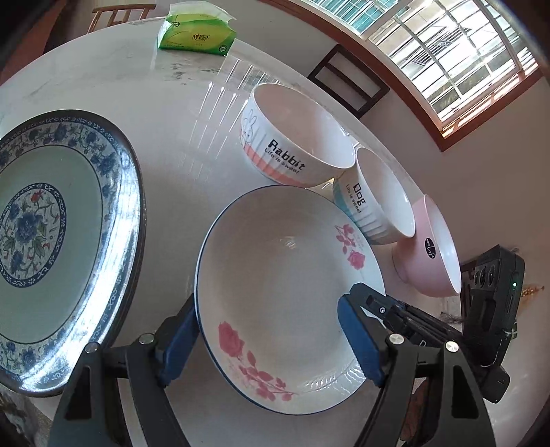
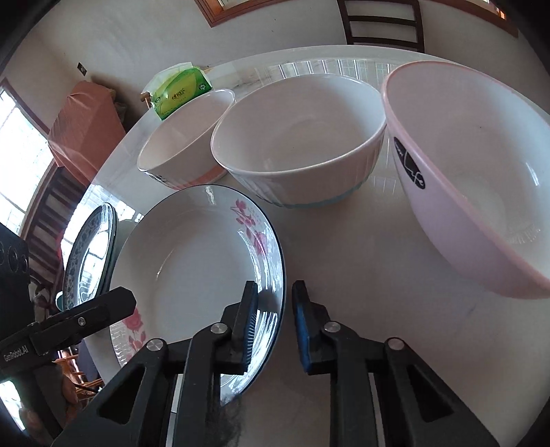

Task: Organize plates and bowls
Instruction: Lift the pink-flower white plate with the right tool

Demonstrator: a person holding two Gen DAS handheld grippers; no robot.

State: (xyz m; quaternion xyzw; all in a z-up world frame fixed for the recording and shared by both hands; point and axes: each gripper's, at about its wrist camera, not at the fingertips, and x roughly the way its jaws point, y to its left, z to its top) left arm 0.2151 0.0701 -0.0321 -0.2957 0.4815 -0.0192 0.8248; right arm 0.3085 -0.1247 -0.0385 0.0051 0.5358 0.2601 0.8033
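A white plate with pink roses (image 1: pixel 285 275) lies on the white round table (image 1: pixel 178 113). My left gripper (image 1: pixel 268 330) is open, its blue pads straddling the plate's near rim. My right gripper (image 2: pixel 275 309) is open too, straddling the same plate's (image 2: pixel 192 268) right rim; its body shows in the left wrist view (image 1: pixel 491 309). A blue floral plate (image 1: pixel 58 247) sits left. Behind stand a "Rabbit" bowl (image 1: pixel 295 137), a "Dog" bowl (image 1: pixel 378 203) and a pink bowl (image 1: pixel 433 251). In the right wrist view these are the Rabbit bowl (image 2: pixel 185 144), Dog bowl (image 2: pixel 302 137) and pink bowl (image 2: pixel 474 185).
A green tissue pack (image 1: pixel 196 31) lies at the table's far side, also in the right wrist view (image 2: pixel 178 93). Dark wooden chairs (image 1: pixel 347 82) stand beyond the table under a barred window (image 1: pixel 457 55). The table edge runs close behind the bowls.
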